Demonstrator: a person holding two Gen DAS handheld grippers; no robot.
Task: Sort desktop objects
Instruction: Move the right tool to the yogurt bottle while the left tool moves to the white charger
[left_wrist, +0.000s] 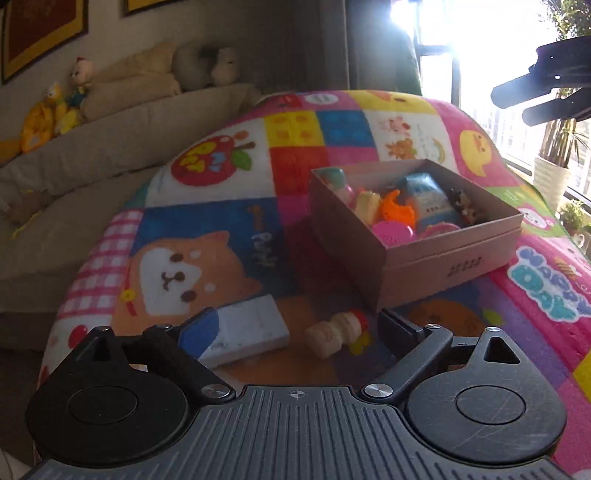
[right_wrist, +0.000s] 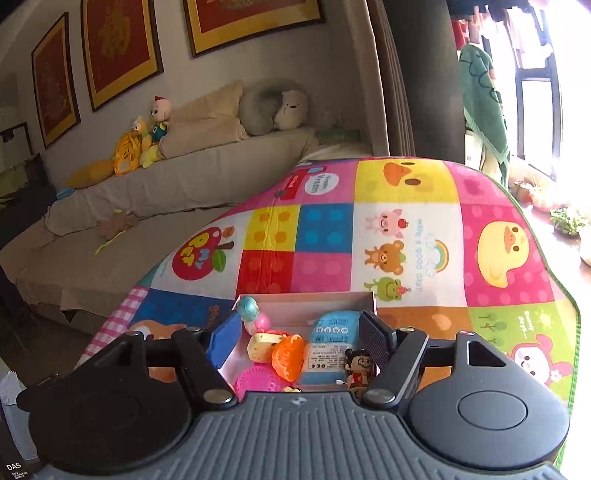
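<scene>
A brown cardboard box (left_wrist: 448, 260) sits on the colourful play mat (left_wrist: 221, 177) and holds several toys: an orange piece (left_wrist: 399, 212), a blue packet (left_wrist: 430, 201), pink discs (left_wrist: 393, 232) and a dark doll (left_wrist: 463, 205). A white-blue pack (left_wrist: 247, 334) and a cream toy figure (left_wrist: 338, 332) lie on the mat in front of the box. My left gripper (left_wrist: 295, 326) is open and empty just above these two. My right gripper (right_wrist: 295, 334) is open and empty, hovering over the box (right_wrist: 314, 299); it also shows at the left wrist view's top right (left_wrist: 532, 99).
A beige sofa (right_wrist: 147, 192) with plush toys (right_wrist: 144, 144) and cushions runs behind and left of the mat. A window with potted plants (left_wrist: 554, 173) is at the right. Framed pictures (right_wrist: 118, 48) hang on the wall.
</scene>
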